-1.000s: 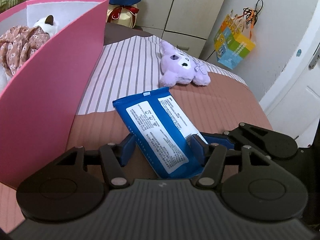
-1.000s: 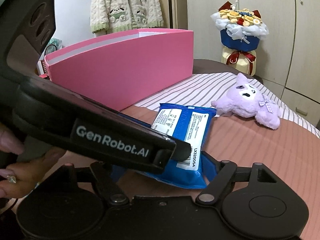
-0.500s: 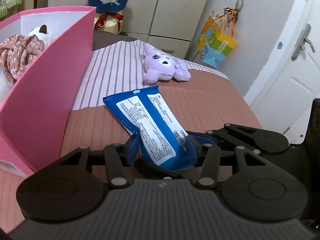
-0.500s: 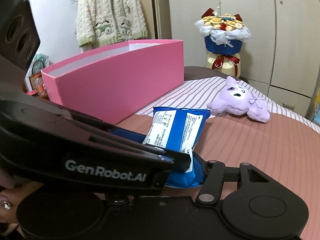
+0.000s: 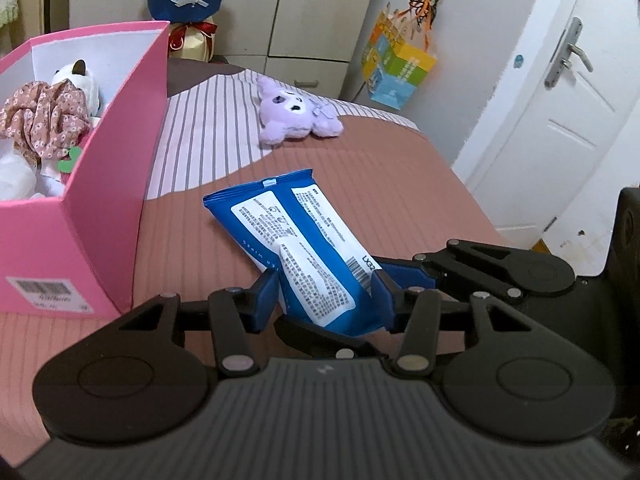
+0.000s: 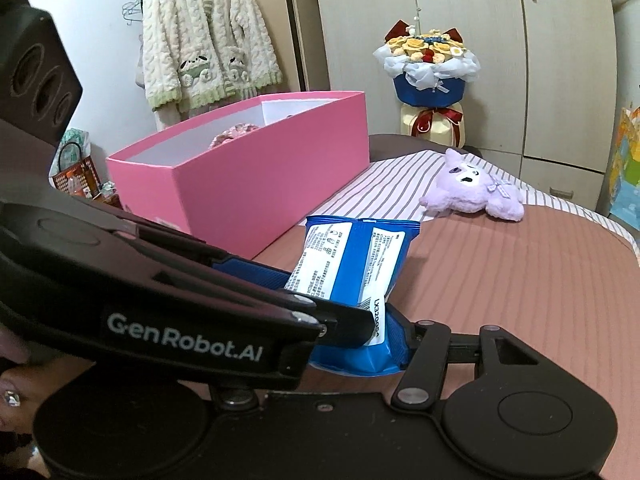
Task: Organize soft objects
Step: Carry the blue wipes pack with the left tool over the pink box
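Observation:
A blue wipes pack (image 5: pixel 296 240) with a white label is held above the pink-brown bedspread. My left gripper (image 5: pixel 326 294) is shut on its near end. My right gripper (image 6: pixel 352 344) is shut on the same pack (image 6: pixel 352 256); its left finger is hidden behind the left gripper's body. An open pink box (image 5: pixel 116 152) stands to the left with a floral cloth (image 5: pixel 44 120) and a white plush inside; it also shows in the right wrist view (image 6: pixel 256 176). A purple plush (image 5: pixel 296 112) lies on the striped sheet further back, also in the right wrist view (image 6: pixel 472 188).
A flower bouquet (image 6: pixel 428 68) stands by the wardrobe beyond the bed. A colourful gift bag (image 5: pixel 396 68) hangs on the wall at right, next to a white door (image 5: pixel 560 120). A knitted cardigan (image 6: pixel 204 36) hangs behind the box.
Both grippers have lifted and pulled back with the pack. The box now looks lower and its contents show more. The pack is bent more steeply between the fingers.

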Demonstrator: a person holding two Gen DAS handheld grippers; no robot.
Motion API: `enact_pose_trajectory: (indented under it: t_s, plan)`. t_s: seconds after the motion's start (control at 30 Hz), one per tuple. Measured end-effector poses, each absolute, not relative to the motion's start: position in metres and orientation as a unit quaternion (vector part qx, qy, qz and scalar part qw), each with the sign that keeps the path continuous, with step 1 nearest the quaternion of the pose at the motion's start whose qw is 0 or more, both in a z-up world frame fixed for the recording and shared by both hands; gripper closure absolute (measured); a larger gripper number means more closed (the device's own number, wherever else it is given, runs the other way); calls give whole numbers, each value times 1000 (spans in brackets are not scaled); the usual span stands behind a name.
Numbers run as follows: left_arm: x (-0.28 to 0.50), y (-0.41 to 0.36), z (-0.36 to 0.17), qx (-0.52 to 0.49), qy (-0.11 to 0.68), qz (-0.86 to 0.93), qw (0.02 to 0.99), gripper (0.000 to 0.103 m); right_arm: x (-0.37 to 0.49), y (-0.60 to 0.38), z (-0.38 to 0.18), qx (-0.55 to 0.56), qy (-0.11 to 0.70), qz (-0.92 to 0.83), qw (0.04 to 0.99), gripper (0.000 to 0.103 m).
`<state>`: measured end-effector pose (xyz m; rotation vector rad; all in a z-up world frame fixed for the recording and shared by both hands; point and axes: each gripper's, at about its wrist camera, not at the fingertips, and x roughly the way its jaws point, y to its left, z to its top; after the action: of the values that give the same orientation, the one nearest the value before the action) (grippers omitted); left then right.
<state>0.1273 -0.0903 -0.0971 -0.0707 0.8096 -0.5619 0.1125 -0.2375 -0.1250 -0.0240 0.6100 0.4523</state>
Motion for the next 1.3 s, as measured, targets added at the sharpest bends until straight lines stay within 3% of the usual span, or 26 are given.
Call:
enact_pose_trajectory:
  t_s: [0.6,0.93,1.3]
  plan:
    - [75,-47,-45,-34,423,-312,850,54,54,-205,-73,-75,312,245,915,40]
    - [51,-15,-8,-30,390,-303,869,53,27,-174,-39,-119,272,267,917,40]
    - [78,25,19,-34,355,-268,895,54,59,-145,-17,-83,237,296,922,39]
